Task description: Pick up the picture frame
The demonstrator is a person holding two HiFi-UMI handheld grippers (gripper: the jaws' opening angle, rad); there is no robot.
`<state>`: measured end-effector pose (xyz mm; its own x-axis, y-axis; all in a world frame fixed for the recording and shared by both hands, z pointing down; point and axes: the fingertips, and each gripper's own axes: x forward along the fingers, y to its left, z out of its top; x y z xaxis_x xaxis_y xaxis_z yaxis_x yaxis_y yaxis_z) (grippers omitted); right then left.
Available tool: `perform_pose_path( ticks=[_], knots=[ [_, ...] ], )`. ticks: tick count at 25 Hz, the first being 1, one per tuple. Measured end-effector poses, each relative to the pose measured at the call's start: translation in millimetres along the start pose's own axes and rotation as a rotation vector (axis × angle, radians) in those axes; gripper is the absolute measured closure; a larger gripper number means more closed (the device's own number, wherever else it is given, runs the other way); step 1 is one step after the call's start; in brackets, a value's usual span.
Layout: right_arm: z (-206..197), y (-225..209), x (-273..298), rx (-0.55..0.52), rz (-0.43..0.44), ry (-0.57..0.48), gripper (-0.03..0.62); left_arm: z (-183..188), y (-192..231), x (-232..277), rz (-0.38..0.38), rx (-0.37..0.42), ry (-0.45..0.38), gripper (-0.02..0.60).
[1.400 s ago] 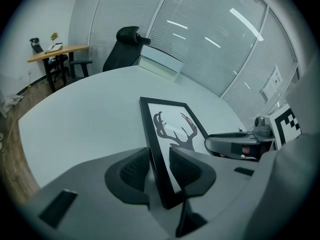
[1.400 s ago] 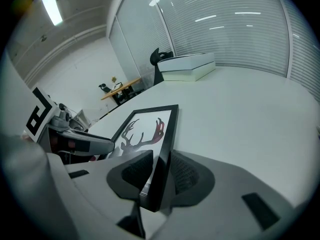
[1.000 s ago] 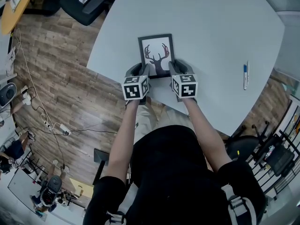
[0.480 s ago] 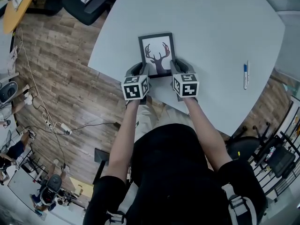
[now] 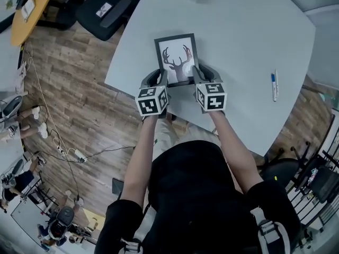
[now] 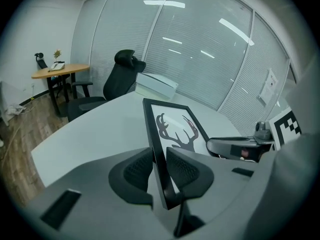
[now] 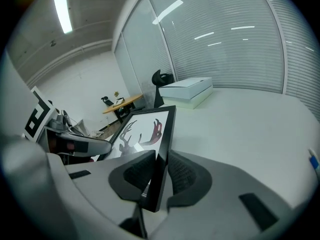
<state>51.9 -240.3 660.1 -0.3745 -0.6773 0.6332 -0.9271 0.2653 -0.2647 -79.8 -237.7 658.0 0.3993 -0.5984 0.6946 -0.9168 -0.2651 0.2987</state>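
Note:
A black picture frame (image 5: pixel 175 54) with a deer-antler print hangs above the pale grey table (image 5: pixel 249 36). My left gripper (image 5: pixel 160 78) is shut on the frame's near left edge, and its padded fingers (image 6: pixel 137 170) press both faces of the frame (image 6: pixel 172 129). On the near right edge my right gripper (image 5: pixel 198 76) is shut in the same way. In the right gripper view the frame (image 7: pixel 150 131) stands edge-on between the fingers (image 7: pixel 185 176), with the other gripper visible beyond it.
A blue and white pen (image 5: pixel 275 86) lies on the table to the right. A white flat box (image 7: pixel 187 90) sits at the table's far side. A black office chair (image 5: pixel 106 9) stands by the far left edge, over wood flooring.
Both grippers have closed on the frame's near edges and risen, and the frame has come up off the table with them.

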Motion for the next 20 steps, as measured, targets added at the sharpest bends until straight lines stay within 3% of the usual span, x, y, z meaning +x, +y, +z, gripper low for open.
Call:
perform_pose_path(
  ticks=[9, 20],
  knots=[
    [71.1, 11.5, -42.4, -0.051, -0.027, -0.135, 0.5, 66.9, -24.2, -42.1, -0.034, 0.056, -0.128, 0.486],
    [189.7, 38.7, -83.3, -0.119, -0.074, -0.368, 0.502, 182.9, -36.7, -95.9, -0.088, 0.159, -0.367, 0.491]
  ],
)
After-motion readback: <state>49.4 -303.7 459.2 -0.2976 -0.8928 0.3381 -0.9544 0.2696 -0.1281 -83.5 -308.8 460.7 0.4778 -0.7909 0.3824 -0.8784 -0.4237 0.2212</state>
